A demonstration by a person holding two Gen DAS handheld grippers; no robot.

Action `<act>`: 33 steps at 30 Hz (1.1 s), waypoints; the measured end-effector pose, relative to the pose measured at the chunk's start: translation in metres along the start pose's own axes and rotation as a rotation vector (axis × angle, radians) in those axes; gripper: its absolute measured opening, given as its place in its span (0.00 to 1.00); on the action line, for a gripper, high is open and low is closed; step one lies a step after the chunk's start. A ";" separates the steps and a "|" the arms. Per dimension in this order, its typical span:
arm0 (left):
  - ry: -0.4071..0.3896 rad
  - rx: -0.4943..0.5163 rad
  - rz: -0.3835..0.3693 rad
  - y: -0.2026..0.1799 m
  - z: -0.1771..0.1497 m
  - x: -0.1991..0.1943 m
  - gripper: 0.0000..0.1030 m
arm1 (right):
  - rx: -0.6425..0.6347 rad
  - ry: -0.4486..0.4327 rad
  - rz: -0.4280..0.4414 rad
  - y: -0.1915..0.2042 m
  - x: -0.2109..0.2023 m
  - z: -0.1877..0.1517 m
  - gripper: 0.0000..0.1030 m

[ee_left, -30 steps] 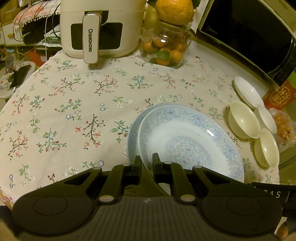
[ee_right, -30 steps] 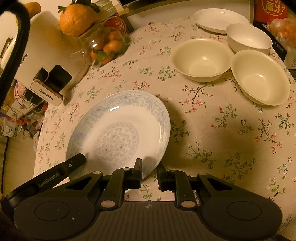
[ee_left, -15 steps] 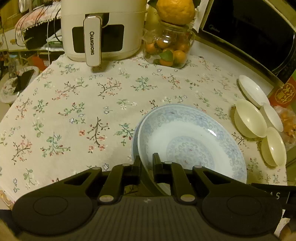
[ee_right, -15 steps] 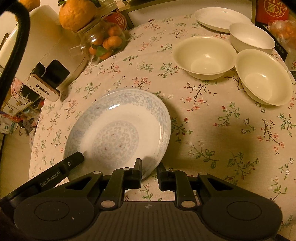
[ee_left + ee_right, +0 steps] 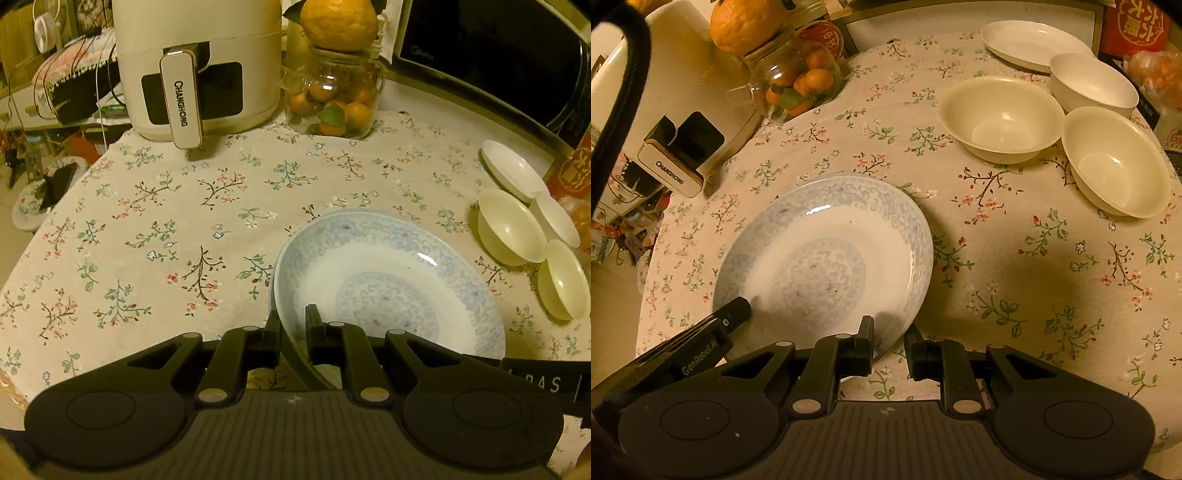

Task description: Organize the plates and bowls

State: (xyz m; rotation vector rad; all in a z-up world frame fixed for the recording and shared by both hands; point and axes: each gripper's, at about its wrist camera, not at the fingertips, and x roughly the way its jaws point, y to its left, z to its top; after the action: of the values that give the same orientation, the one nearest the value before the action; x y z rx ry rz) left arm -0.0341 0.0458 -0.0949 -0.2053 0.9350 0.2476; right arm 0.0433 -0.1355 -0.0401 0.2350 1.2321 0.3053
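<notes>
A blue-patterned plate (image 5: 388,280) is held by its near rim in my left gripper (image 5: 293,326), which is shut on it. It also shows in the right wrist view (image 5: 827,258), with a second matching plate under it at its left edge (image 5: 274,269). My right gripper (image 5: 889,343) is at the plate's right rim, jaws a little apart around the edge. Two cream bowls (image 5: 1001,118) (image 5: 1115,166), a white bowl (image 5: 1093,85) and a white plate (image 5: 1034,44) sit at the far right.
A cream air fryer (image 5: 199,66) and a glass jar of small oranges (image 5: 332,103) with a large orange on top stand at the back of the floral tablecloth (image 5: 147,221). A microwave (image 5: 498,55) is at the back right. Red packaging (image 5: 1137,22) lies past the bowls.
Both grippers with the blue plate have risen and pulled back slightly; the table objects appear lower and farther. The left grip on the plate is unchanged.
</notes>
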 end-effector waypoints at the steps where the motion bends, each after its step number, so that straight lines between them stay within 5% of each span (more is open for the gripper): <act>1: -0.003 0.008 0.009 -0.002 -0.001 0.000 0.11 | -0.006 -0.002 -0.007 0.001 0.000 0.000 0.17; 18: -0.030 0.089 0.136 -0.013 -0.007 0.009 0.10 | -0.097 -0.015 -0.122 0.019 0.009 -0.004 0.17; 33: -0.025 0.078 0.126 -0.012 -0.004 0.010 0.12 | -0.126 -0.028 -0.146 0.024 0.009 -0.007 0.19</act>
State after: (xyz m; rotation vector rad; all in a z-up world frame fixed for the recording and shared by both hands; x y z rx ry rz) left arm -0.0276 0.0345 -0.1049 -0.0716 0.9325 0.3291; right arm 0.0373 -0.1100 -0.0423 0.0407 1.1910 0.2511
